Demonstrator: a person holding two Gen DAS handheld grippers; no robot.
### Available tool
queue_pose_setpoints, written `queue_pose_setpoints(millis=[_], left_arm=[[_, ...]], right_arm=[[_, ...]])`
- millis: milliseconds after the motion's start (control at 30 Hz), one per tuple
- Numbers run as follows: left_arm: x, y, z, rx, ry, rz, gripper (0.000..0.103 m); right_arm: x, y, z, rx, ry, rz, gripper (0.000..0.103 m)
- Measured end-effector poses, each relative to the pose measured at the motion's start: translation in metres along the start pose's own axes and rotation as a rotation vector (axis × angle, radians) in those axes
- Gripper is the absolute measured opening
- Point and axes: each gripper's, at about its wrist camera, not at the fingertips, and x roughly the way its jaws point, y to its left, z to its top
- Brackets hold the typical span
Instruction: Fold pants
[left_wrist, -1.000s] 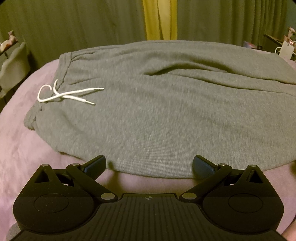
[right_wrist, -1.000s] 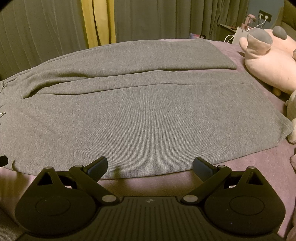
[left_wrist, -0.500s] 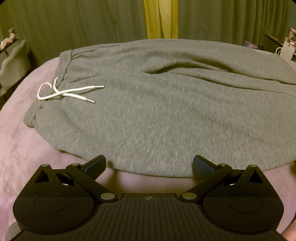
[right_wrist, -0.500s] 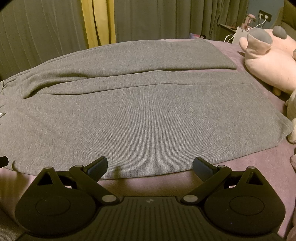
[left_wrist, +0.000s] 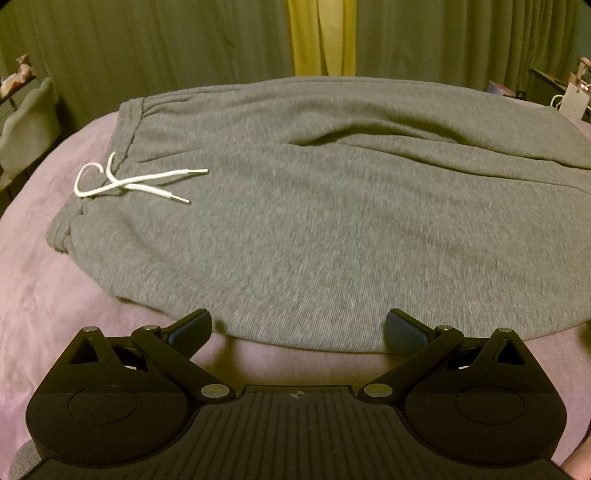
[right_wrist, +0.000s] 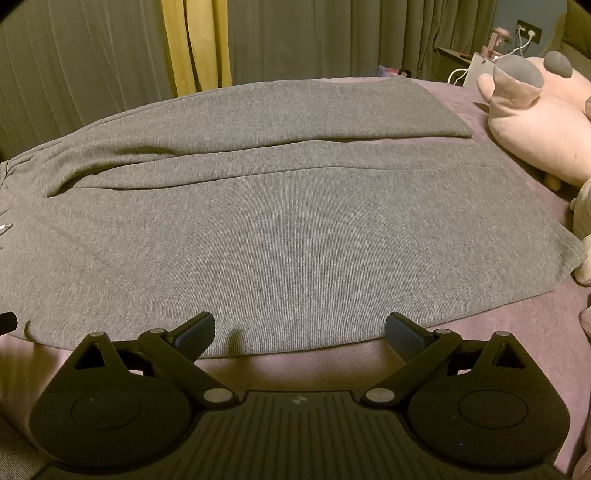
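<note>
1. Pants: a pair of grey knitted sweatpants (left_wrist: 332, 229) lies spread flat, filling the middle of both views. In the left wrist view the gathered elastic waistband (left_wrist: 127, 147) sits at upper left; in the right wrist view the two legs run toward the right of the frame, the far leg ending in a straight hem (right_wrist: 439, 107) at upper right. A long crease runs between the legs.
2. Bedding: a mauve plush bed cover (left_wrist: 40, 288) lies under the garment and shows along the lower and left edges of the left wrist view and the lower right of the right wrist view.
3. Backdrop: dark green pleated curtains (right_wrist: 314, 40) fill the top of both frames, with a yellow curtain strip (right_wrist: 195, 44) left of centre in the right wrist view.
4. Pink plush toy with grey patches (right_wrist: 535, 118): upper right of the right wrist view, resting on the cover just beside the leg ends.
5. Left gripper (left_wrist: 297, 326): bottom centre of its frame, black, jaws spread wide and holding nothing, tips at the garment's near edge.
6. Right gripper (right_wrist: 299, 330): same position in its own frame, jaws likewise spread and empty, tips at the near edge.
7. White cord drawstring (left_wrist: 129, 182): loosely tangled at the waistband, left of the left wrist view, ends lying on the grey fabric.
</note>
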Motion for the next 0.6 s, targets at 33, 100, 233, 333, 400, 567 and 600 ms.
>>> queue_pose_setpoints(millis=[33, 100, 233, 333, 400, 567, 600], left_arm=[[0.0001, -0.0001, -0.0004, 0.0, 0.001, 0.0, 0.103], [0.0004, 0.0, -0.0007, -0.001, 0.001, 0.0, 0.103], [0.0004, 0.0, -0.0006, -0.001, 0.001, 0.0, 0.103], [0.0005, -0.0004, -0.0019, -0.001, 0.003, 0.0, 0.103], [0.001, -0.0005, -0.002, -0.002, 0.005, 0.0, 0.103], [0.001, -0.0002, -0.0012, -0.003, 0.007, -0.001, 0.103], [0.0011, -0.0001, -0.0011, -0.004, 0.009, -0.002, 0.103]], right_arm=[[-0.0001, 0.0, 0.0, 0.001, 0.0, 0.0, 0.099], [-0.0002, 0.0001, 0.0001, 0.0, 0.0, 0.0, 0.099], [-0.0004, 0.0002, 0.0002, 0.0, 0.0, 0.0, 0.099], [-0.0005, 0.0004, 0.0001, 0.0, 0.0, 0.0, 0.099], [-0.0005, 0.0006, 0.0, -0.001, 0.0, -0.001, 0.099], [-0.0003, 0.0009, -0.0005, 0.0, 0.0, 0.0, 0.099], [-0.0003, 0.001, -0.0006, 0.0, 0.0, 0.0, 0.099]])
